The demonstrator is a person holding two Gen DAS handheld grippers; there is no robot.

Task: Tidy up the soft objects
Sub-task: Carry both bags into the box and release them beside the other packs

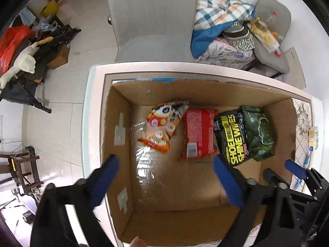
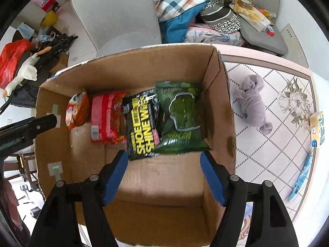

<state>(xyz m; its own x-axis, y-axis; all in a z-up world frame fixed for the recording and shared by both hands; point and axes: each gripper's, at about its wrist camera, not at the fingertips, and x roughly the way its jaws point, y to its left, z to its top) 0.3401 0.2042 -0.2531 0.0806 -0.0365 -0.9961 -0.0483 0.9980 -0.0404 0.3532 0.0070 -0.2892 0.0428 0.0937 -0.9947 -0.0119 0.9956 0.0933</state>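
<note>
Packing looks mostly done: orange pack (image 1: 159, 126), red pack (image 1: 198, 132), shoe-wipes pack (image 2: 141, 123) and green pack (image 2: 181, 117) lie side by side in the cardboard box (image 2: 218, 107), both the left gripper (image 1: 166, 181) and right gripper (image 2: 163, 175) spread apart and empty above it, grey cloth (image 2: 251, 103) left on the desk (image 2: 273, 144).

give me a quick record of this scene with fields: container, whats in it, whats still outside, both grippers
container: open cardboard box on the tiled table
in box, left to right: orange snack bag, red pack, black shoe shine wipes, green pack
outside box: lilac cloth, crumpled on the table to the box's right
left gripper: jaws open, empty, over the box
right gripper: jaws open, empty, just short of the green pack
</note>
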